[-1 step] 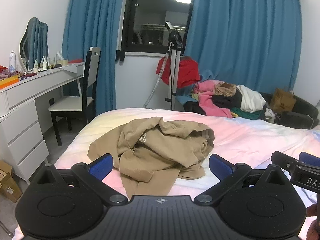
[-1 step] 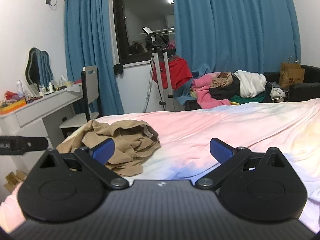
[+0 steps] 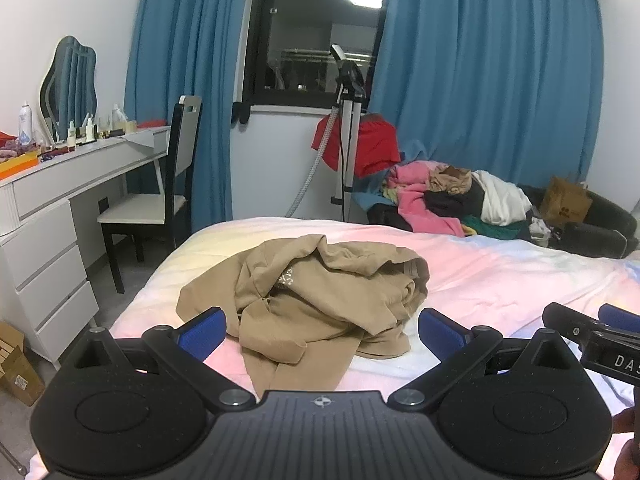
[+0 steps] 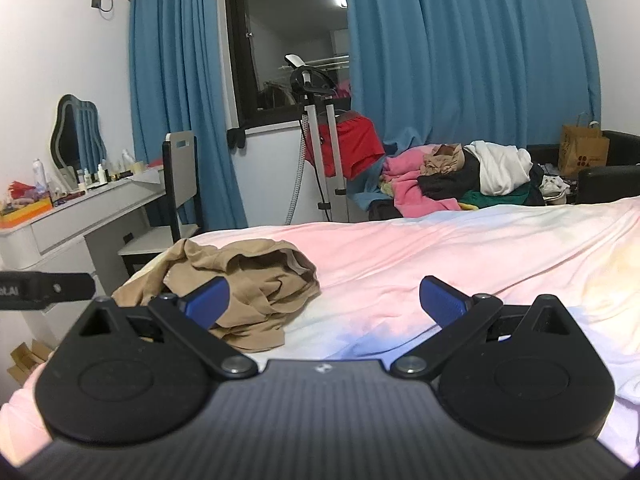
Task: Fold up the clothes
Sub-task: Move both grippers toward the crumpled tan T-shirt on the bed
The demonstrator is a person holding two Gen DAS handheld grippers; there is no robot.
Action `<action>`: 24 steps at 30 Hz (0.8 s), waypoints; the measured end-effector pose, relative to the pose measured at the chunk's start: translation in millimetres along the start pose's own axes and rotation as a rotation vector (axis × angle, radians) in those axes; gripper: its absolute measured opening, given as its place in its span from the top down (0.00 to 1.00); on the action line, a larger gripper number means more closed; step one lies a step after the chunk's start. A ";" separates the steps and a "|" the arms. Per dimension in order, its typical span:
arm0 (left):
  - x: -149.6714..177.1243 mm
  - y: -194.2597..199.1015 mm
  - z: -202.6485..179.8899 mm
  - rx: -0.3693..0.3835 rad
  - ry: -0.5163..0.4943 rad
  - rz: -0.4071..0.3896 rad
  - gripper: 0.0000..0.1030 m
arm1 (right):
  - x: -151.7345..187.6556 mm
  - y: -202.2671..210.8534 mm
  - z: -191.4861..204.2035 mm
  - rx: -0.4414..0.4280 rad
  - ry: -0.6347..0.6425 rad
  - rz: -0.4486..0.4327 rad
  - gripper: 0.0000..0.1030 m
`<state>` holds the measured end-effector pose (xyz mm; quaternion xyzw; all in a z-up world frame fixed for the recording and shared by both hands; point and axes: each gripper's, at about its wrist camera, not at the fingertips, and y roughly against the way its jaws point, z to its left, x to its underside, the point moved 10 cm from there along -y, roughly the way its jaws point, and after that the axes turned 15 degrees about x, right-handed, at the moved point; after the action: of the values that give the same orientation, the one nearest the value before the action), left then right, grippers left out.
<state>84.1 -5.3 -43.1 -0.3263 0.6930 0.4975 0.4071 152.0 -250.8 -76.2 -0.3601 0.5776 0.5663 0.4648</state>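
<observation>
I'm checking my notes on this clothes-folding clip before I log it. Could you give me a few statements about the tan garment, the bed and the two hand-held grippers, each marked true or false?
1. The tan garment lies crumpled on the bed. True.
2. The left hand-held gripper is clamped on the garment. False: its jaws are wide open and hold nothing.
3. The right hand-held gripper is open and empty. True.
4. The garment is already folded into a neat rectangle. False: it is a loose, rumpled heap.
5. A pile of mixed clothes sits beyond the bed's far edge. True.
</observation>
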 end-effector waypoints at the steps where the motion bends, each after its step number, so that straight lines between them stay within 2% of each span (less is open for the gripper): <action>1: -1.6 2.6 -2.0 0.002 -0.013 -0.015 0.00 | -0.2 0.9 1.3 -0.008 0.001 0.000 0.00; 8: -8.4 31.5 -17.4 0.016 -0.094 -0.122 0.00 | -4.0 23.0 4.8 -0.008 0.012 -0.061 0.00; 13: -8.0 29.0 -26.0 -0.005 -0.111 -0.094 0.00 | -0.5 21.3 -2.2 -0.051 -0.023 0.023 0.01; 16: -4.3 27.2 -25.9 0.004 -0.081 -0.097 0.00 | 3.6 22.9 -0.4 -0.065 -0.020 0.034 0.07; 18: -3.0 23.3 -24.3 -0.010 -0.084 -0.098 0.00 | 4.8 24.0 1.0 -0.068 -0.016 0.039 0.18; 19: -2.4 21.4 -24.2 -0.010 -0.089 -0.098 0.00 | 4.8 23.8 1.3 -0.065 -0.014 0.039 0.29; 20: -1.9 19.7 -24.3 -0.008 -0.094 -0.099 0.00 | 4.9 23.5 1.6 -0.061 -0.012 0.039 0.34; 24: 2.8 11.9 -24.4 -0.003 -0.108 -0.095 0.00 | 2.0 26.7 1.3 -0.067 -0.026 0.012 0.42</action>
<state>66.8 -25.2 -36.3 -0.3322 0.6530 0.4954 0.4666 126.4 -246.7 -69.5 -0.3646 0.5546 0.5926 0.4564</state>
